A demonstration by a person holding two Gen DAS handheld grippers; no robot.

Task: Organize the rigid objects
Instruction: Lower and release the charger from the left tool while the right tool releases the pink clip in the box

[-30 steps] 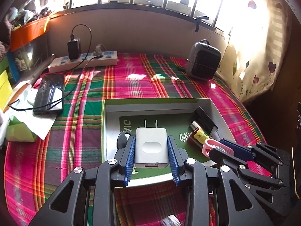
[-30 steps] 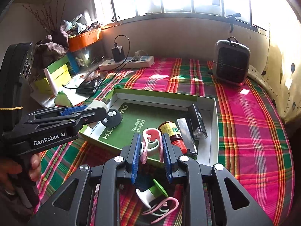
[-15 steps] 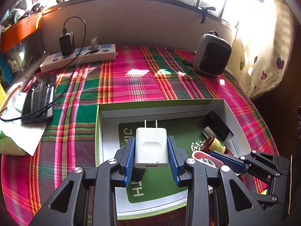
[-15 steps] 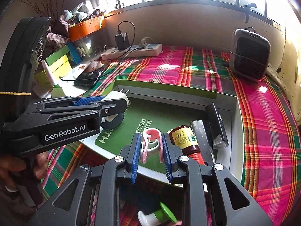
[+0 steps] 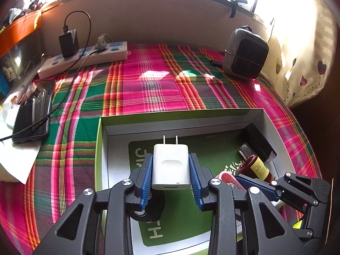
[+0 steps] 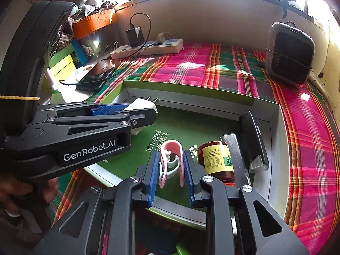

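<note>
The left gripper (image 5: 171, 170) is clamped on a white charger (image 5: 170, 165), its blue pads pressing the charger's two flat sides. The charger's long axis runs straight out along the fingers, prongs at the far end and the socket end nearest the camera. It hangs over the near left part of the box (image 5: 176, 115), above the green card that lines the floor, with a black round thing (image 5: 148, 209) partly hidden just beneath it. So the open floor lies directly below and slightly beyond the prongs; setting it down looks like a matter of lowering and letting go.

The right gripper (image 6: 171, 165) is squeezed onto a pink clip (image 6: 172, 159), whose long axis also runs along the fingers, looped end pointing away. It sits over the near middle of the box, just left of a brown bottle (image 6: 215, 159) lying on its side. Beyond the bottle, against the right wall, lie a silver bar (image 6: 231, 144) and a black block (image 6: 252, 140).

The box rests on a pink and green plaid cloth (image 5: 148, 89). Farther off, a power strip (image 5: 85, 58) lies at the far left, a phone (image 5: 31, 110) at the left, a grey heater (image 5: 246, 53) at the far right, under sunlit windows.
</note>
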